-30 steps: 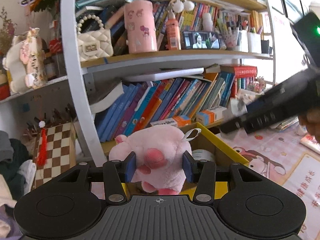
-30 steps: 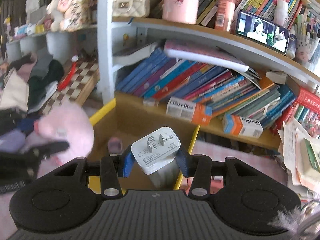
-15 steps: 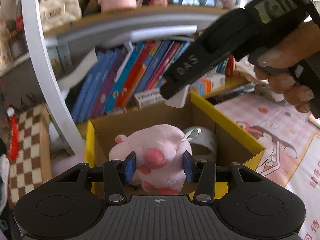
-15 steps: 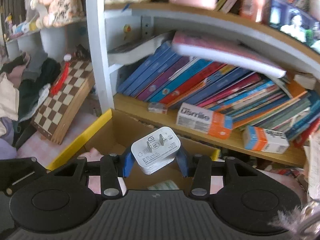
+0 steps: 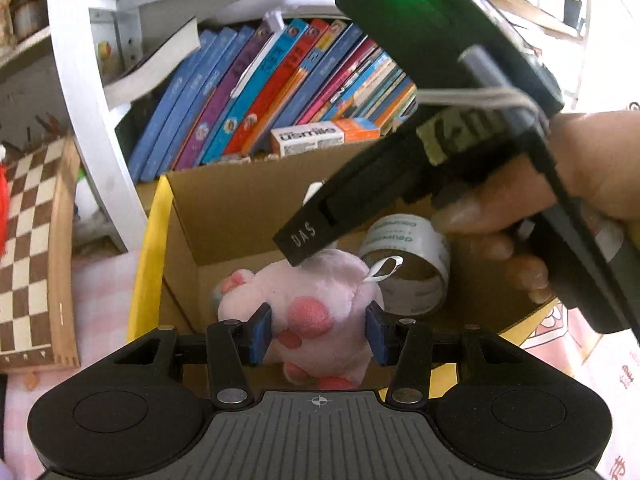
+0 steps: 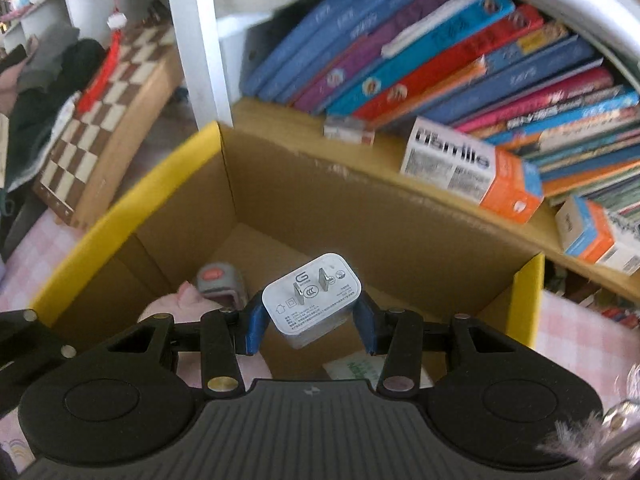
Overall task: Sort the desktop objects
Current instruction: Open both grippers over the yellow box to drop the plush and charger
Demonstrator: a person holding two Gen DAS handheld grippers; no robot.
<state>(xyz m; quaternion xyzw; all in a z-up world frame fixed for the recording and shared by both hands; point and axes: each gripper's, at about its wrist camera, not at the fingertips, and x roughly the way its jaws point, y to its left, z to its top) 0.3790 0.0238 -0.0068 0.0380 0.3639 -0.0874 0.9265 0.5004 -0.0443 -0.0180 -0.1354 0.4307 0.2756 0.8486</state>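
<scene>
My left gripper [image 5: 318, 332] is shut on a pink plush pig [image 5: 308, 304] and holds it inside an open cardboard box with yellow flaps [image 5: 150, 248]. A roll of clear tape [image 5: 408, 264] lies in the box to the pig's right. My right gripper [image 6: 310, 320] is shut on a white plug charger [image 6: 312, 300] and holds it over the same box [image 6: 120, 208]. The right gripper's black body [image 5: 440, 152] crosses the left wrist view above the box. In the right wrist view a small grey device with a red spot [image 6: 218, 280] lies on the box floor beside the pig [image 6: 180, 300].
A white bookshelf post [image 5: 92, 120] and a row of leaning books [image 5: 260, 92] stand right behind the box. Small toothpaste cartons [image 6: 472, 168] lie on the shelf. A wooden chessboard [image 5: 32, 248] leans at the left. Pink checked tablecloth [image 5: 100, 280] surrounds the box.
Both grippers have moved forward and down over the box. The pig has gone lower into the box, and the right gripper now hangs closer above it with the charger.
</scene>
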